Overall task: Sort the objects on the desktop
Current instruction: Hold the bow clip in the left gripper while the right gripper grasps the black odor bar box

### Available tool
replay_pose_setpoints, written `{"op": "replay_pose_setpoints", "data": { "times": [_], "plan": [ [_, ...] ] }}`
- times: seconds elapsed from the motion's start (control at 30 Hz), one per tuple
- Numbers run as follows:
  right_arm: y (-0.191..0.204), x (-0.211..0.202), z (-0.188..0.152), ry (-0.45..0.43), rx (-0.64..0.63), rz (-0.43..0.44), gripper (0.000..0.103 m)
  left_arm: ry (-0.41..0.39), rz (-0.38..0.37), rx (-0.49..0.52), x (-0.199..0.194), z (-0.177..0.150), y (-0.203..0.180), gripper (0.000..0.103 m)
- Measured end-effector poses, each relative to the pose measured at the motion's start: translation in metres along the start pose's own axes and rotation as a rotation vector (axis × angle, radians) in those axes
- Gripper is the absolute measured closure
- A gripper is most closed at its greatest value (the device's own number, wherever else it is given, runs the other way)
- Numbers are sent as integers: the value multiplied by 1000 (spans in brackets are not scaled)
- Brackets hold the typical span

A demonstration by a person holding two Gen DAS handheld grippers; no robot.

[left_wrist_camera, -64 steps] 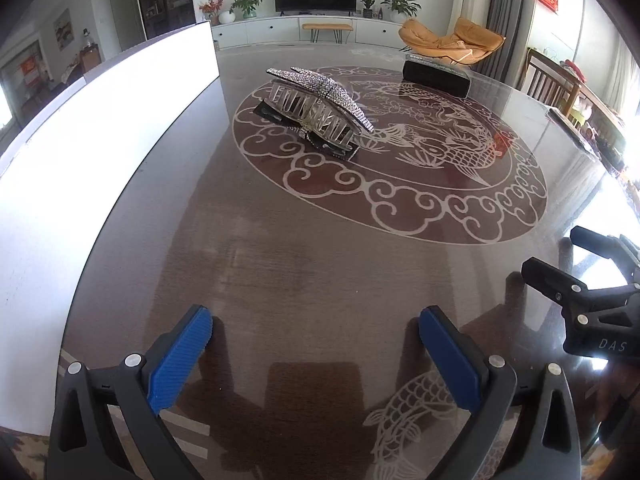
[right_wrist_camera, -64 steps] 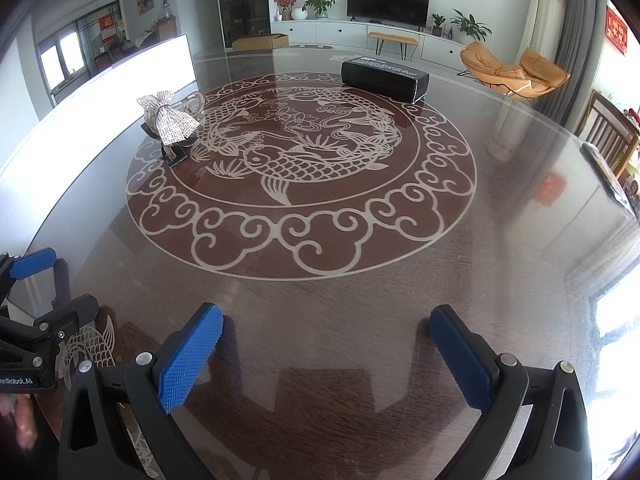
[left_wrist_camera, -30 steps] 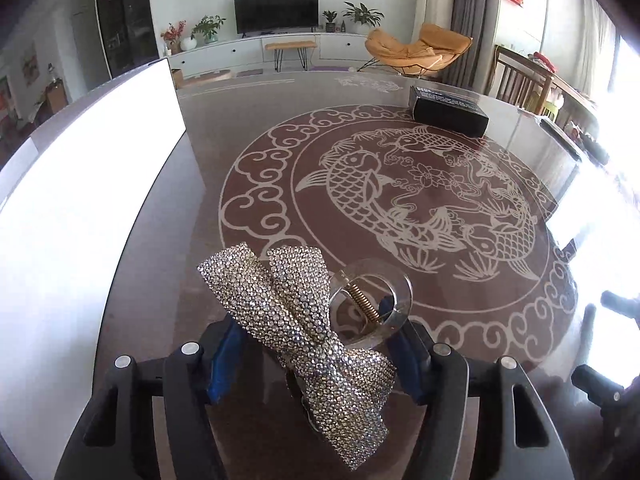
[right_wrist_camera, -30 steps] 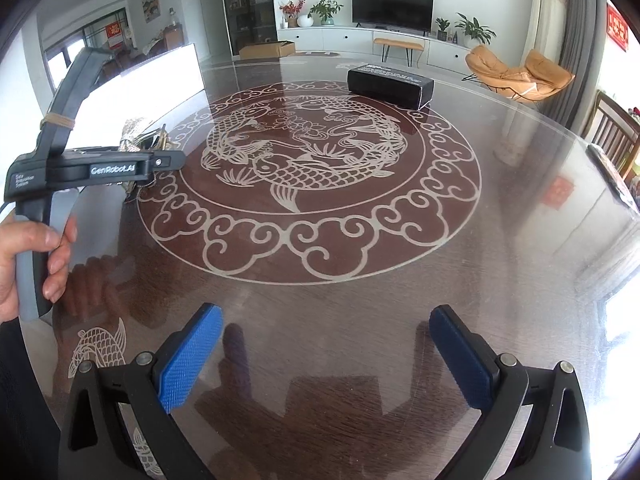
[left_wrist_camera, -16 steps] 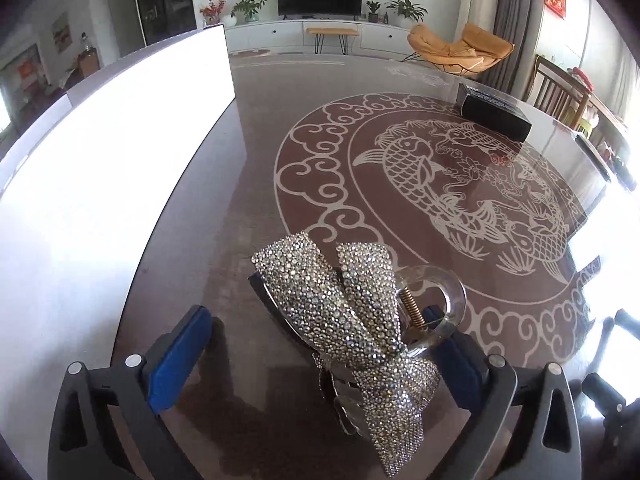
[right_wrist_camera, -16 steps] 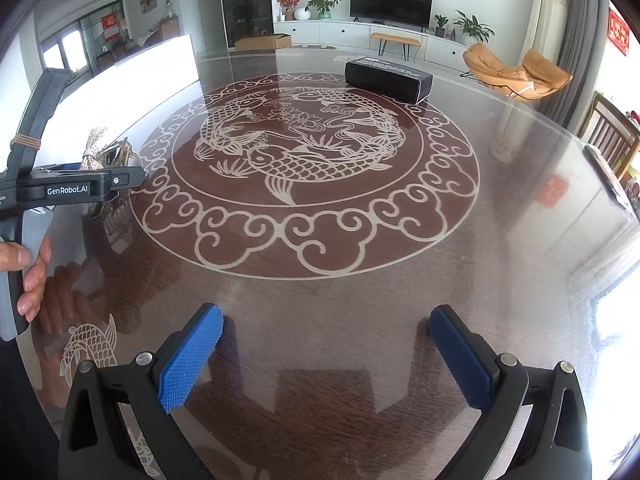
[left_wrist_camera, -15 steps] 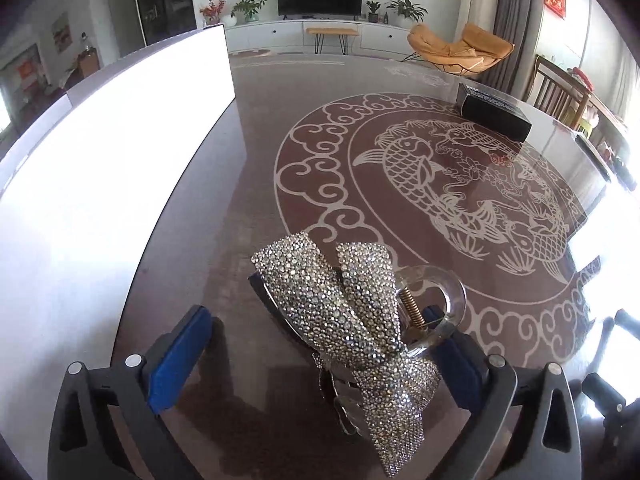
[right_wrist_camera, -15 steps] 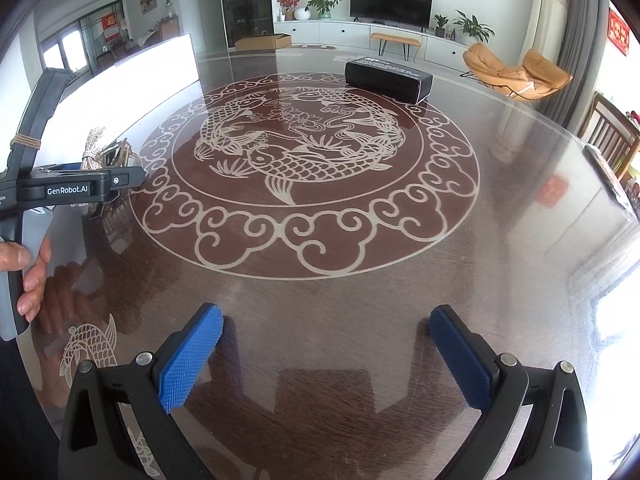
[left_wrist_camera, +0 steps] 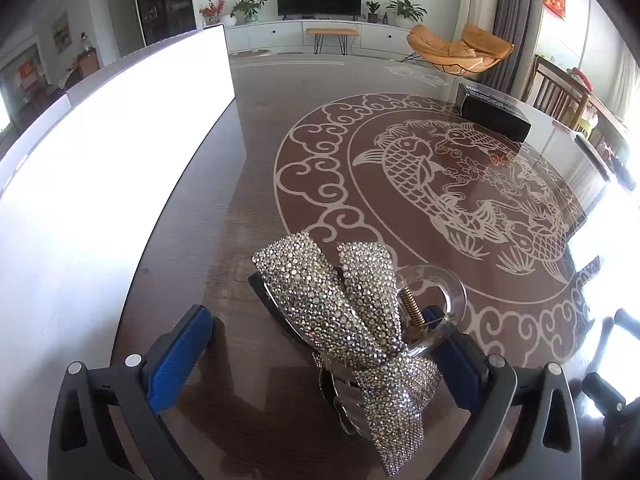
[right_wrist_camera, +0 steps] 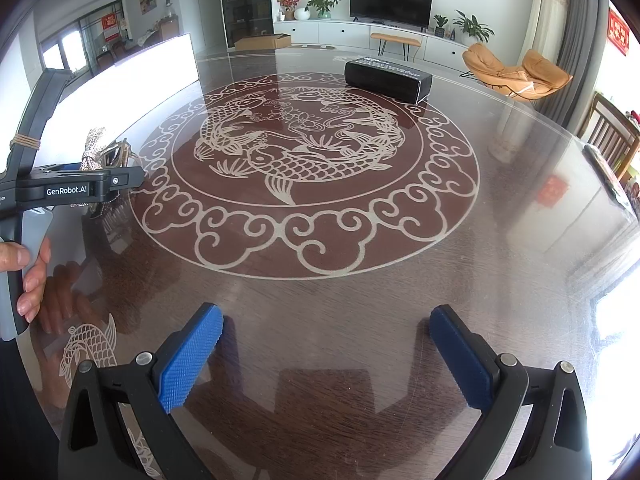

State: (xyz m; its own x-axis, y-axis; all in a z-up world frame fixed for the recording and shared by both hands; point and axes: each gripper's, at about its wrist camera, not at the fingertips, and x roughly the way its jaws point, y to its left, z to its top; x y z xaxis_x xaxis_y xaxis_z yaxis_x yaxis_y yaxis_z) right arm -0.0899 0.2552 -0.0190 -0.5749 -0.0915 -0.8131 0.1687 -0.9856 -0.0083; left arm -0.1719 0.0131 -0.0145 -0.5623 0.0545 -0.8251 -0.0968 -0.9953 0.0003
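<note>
A rhinestone bow hair clip [left_wrist_camera: 344, 316] with a clear claw and brass spring lies on the dark glass table [left_wrist_camera: 240, 216] between the fingers of my left gripper [left_wrist_camera: 320, 356]. The jaws are wide apart; the right pad [left_wrist_camera: 456, 364] is close against the clip, the left pad [left_wrist_camera: 176, 356] stands well off it. In the right wrist view the clip [right_wrist_camera: 100, 152] shows partly behind the left gripper body [right_wrist_camera: 68, 188]. My right gripper [right_wrist_camera: 324, 356] is open and empty above the table near its front edge.
A black box [left_wrist_camera: 492, 112] lies at the far right of the fish medallion; it also shows in the right wrist view [right_wrist_camera: 388, 76]. A bright white panel [left_wrist_camera: 100, 152] runs along the table's left edge. Chairs stand beyond the right rim.
One second ago my left gripper was closed on the hair clip; its jaws have since opened wide. Since half a second ago little differs. The right gripper has stayed put.
</note>
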Motion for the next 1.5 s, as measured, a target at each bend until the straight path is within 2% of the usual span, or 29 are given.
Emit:
{"op": "replay_pose_setpoints", "data": {
  "times": [0.57, 0.6, 0.67, 0.7, 0.8, 0.9, 0.97, 1.07, 1.17, 1.23, 1.33, 1.4, 1.5],
  "plan": [
    [0, 0, 0, 1, 0, 2, 0, 0, -3, -1, 2, 0, 0, 0],
    [-1, 0, 0, 1, -3, 11, 0, 0, -3, 0, 2, 0, 0, 0],
    [-6, -3, 4, -30, -6, 109, 0, 0, -3, 1, 2, -1, 0, 0],
    [-10, -6, 10, -76, -25, 128, 0, 0, -3, 2, 2, -1, 0, 0],
    [-20, -6, 48, -176, -169, 23, 0, 0, -3, 1, 1, -2, 0, 0],
    [-37, 17, 105, -170, -279, -37, 0, 0, -3, 1, 2, -1, 0, 0],
    [-47, 42, 146, -145, -346, -106, 0, 0, -3, 1, 1, -2, 1, 0],
    [-59, 80, 196, -76, -418, -163, 0, 0, -3, 2, 2, -2, 1, 0],
    [-63, 114, 229, 13, -458, -128, 0, 0, -3, 2, 2, -1, 0, 0],
    [-61, 133, 242, 70, -485, -74, 0, 0, -3, 2, 2, -2, 0, 0],
    [-54, 156, 250, 133, -537, -14, 0, -1, -3, 2, 2, -2, 0, 0],
    [-51, 167, 251, 134, -569, -23, 0, -1, -3, 2, 3, -2, 0, 0],
    [-63, 179, 262, 155, -483, 13, 0, -1, -3, 2, 6, 0, 0, 0]
  ]
}}
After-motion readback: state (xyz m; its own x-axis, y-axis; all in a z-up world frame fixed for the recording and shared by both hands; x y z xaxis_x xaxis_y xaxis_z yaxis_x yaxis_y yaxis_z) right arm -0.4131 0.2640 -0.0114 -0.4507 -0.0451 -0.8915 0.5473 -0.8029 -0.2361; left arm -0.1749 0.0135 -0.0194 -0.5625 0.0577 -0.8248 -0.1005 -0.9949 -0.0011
